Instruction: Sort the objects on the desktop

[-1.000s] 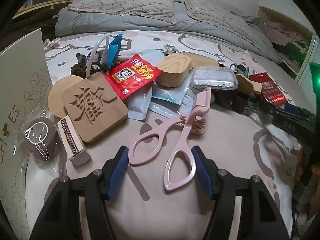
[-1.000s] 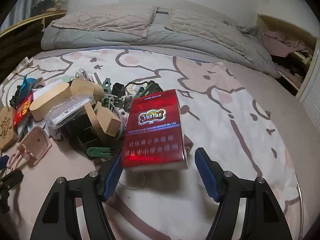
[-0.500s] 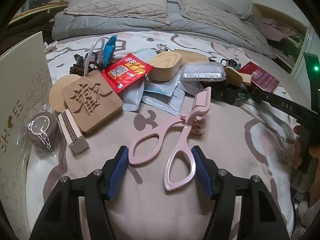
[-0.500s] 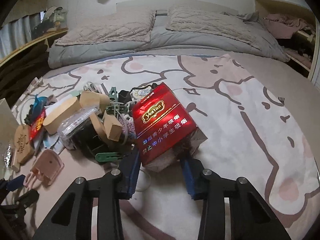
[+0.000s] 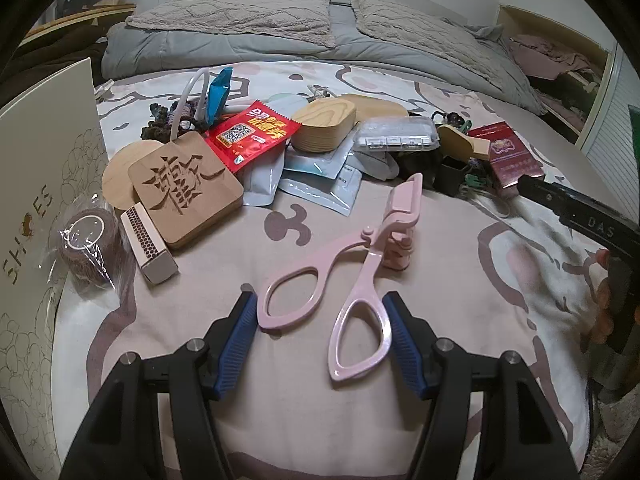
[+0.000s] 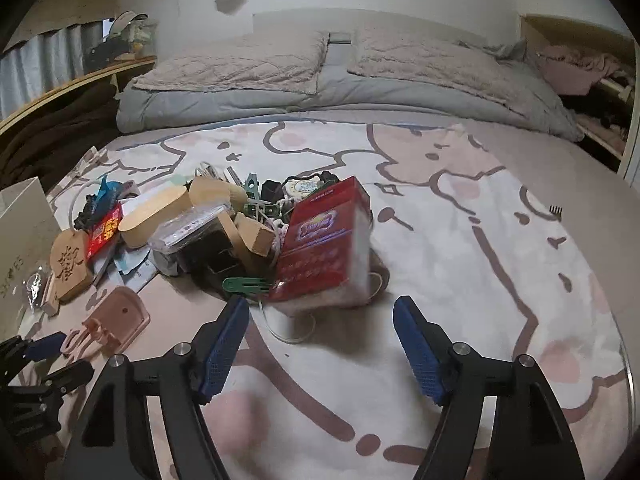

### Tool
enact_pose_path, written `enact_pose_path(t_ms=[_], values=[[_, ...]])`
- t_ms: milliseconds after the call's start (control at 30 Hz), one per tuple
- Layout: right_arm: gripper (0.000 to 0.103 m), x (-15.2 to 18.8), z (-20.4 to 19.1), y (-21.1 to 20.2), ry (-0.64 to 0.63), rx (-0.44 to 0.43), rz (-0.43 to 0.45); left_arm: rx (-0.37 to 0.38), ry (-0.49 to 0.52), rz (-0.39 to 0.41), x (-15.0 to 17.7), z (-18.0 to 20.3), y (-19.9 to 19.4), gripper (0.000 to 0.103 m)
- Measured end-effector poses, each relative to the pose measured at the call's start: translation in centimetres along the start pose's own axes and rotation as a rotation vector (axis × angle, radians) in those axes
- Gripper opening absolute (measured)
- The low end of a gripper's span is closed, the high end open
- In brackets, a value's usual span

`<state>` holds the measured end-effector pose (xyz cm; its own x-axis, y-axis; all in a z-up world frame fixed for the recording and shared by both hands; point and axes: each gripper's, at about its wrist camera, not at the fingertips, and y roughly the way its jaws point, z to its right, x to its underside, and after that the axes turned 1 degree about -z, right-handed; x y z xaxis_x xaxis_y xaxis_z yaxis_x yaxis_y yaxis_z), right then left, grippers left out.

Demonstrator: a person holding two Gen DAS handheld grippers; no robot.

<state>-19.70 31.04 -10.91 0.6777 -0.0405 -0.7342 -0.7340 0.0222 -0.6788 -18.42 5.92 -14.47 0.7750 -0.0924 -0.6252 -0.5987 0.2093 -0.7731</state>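
My left gripper (image 5: 319, 304) is shut on a pink eyelash curler (image 5: 360, 264), with its two handle loops pressed between the blue pads and its head pointing away over the bedspread. The curler (image 6: 114, 320) and the left gripper (image 6: 36, 354) also show at the lower left of the right wrist view. My right gripper (image 6: 320, 306) has its jaws opening, with nothing between them. Just beyond its fingertips (image 6: 230, 328) a red cigarette pack (image 6: 320, 248) stands tilted and blurred. The same pack (image 5: 508, 152) shows at the right of the pile in the left wrist view.
A pile holds a carved wooden coaster (image 5: 184, 188), a red sachet (image 5: 250, 132), an oval wooden box (image 5: 324, 128), a clear plastic case (image 5: 396, 136), a matchbox (image 5: 148, 244) and a green clip (image 6: 246, 284). A white shoe box (image 5: 44, 184) stands at the left. A hand (image 5: 604, 312) holds the right gripper.
The right gripper closed on the red cigarette pack, tipped it up, then opened; the pack now sits blurred ahead of the fingers. The left gripper kept hold of the curler.
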Motion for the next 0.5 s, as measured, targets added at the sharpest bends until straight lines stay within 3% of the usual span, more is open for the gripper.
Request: enact_pose_path(t_ms=[500], values=[[0.080, -0.8, -4.3, 2.5, -0.266, 0.202, 0.008, -0.003, 0.004, -0.001, 0.1, 0.1, 0.0, 0.064]])
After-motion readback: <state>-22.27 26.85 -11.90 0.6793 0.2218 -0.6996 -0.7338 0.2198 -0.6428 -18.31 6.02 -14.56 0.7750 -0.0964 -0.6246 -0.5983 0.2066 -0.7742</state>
